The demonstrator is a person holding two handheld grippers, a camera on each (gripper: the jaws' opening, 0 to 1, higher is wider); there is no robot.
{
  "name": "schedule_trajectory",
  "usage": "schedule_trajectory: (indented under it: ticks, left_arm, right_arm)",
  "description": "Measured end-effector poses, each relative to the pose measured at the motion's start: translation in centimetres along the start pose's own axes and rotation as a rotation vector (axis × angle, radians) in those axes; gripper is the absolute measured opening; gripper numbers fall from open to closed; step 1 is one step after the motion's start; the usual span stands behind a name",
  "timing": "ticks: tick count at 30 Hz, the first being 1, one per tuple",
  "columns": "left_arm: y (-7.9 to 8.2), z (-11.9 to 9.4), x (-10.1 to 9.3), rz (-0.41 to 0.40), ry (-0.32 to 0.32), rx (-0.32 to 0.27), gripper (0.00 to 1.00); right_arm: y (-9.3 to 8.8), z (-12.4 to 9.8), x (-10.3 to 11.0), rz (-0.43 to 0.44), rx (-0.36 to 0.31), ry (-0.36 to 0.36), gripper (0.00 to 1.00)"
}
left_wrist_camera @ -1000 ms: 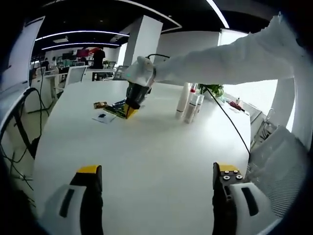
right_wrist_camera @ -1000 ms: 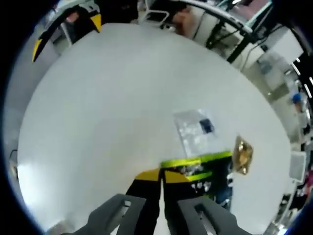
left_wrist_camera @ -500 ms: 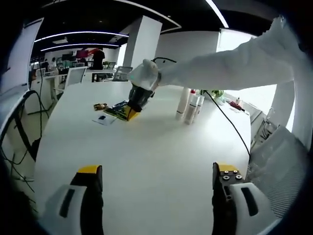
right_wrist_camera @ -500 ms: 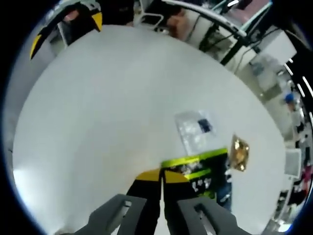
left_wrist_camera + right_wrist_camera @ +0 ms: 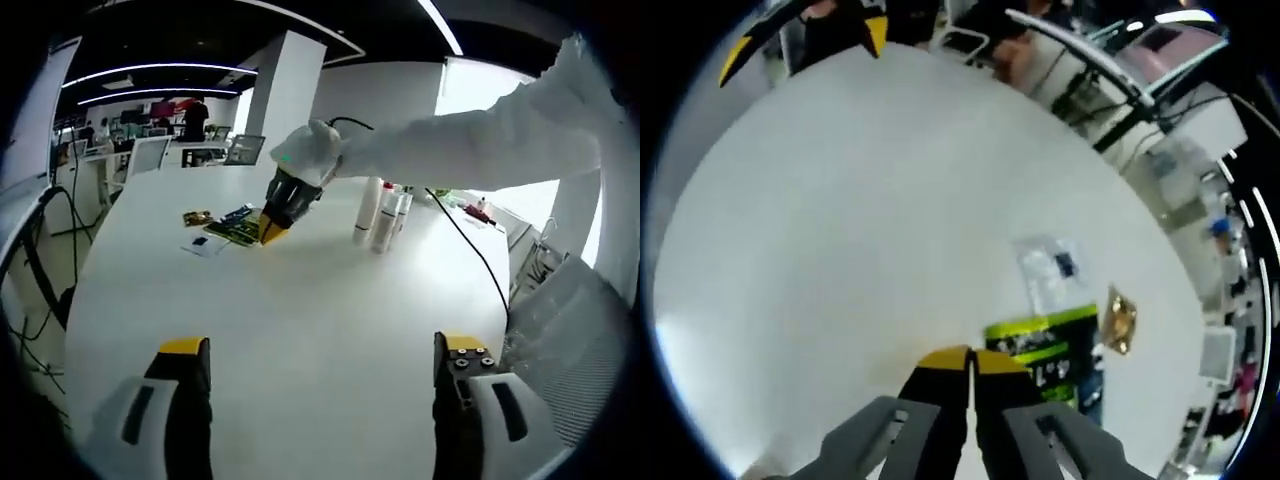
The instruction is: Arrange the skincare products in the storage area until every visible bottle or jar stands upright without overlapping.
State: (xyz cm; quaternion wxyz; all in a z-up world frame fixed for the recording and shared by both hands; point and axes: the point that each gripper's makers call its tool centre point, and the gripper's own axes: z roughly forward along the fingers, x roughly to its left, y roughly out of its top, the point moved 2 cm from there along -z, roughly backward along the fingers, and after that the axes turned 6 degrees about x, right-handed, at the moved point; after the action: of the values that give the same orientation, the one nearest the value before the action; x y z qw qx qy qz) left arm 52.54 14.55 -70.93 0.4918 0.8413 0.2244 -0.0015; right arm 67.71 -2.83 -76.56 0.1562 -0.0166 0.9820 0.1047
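Left gripper view: three white bottles (image 5: pixel 378 213) stand upright on table (image 5: pixel 300 330).

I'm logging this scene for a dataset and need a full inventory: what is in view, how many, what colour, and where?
Round table: one, white, under everything.
Tall skincare bottles: about three, white, upright, clustered at the table's far right.
Flat packet: one, green and black, lying flat by the right gripper's tips.
Clear plastic sachet: one, transparent with a dark square, beyond the packet.
Foil sachet: one, gold, beside the packet.
Chairs: white, at the table's far left.
Sleeve: one, white, reaching across.
Right gripper: yellow-tipped, jaws together.
Left gripper: yellow-tipped, jaws wide apart.
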Motion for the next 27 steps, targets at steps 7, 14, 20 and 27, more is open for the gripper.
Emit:
schedule_trajectory:
  ticks: [7, 14, 20, 27]
  left_arm:
    - [-0.3, 0.0, 0.4, -0.009, 0.007, 0.004, 0.87]
    - [-0.4, 0.0, 0.2, -0.006, 0.001, 0.006, 0.86]
    - [-0.5, 0.0, 0.3, -0.006, 0.002, 0.011, 0.86]
    - [-1.0, 0.0, 0.6, -0.017, 0.01, 0.017, 0.85]
  right_arm:
    - [-2.5, -0.4, -1.4, 0.027, 0.043, 0.005, 0.09]
    - [-5.9, 0.5, -2.8, -0.04, 0.131, 0.001, 0.09]
    - [-5.9, 1.2, -3.4, -0.066, 0.127, -0.002, 0.01]
    - [-5.4, 1.5, -3.6, -0.002, 0.092, 0.019, 0.0]
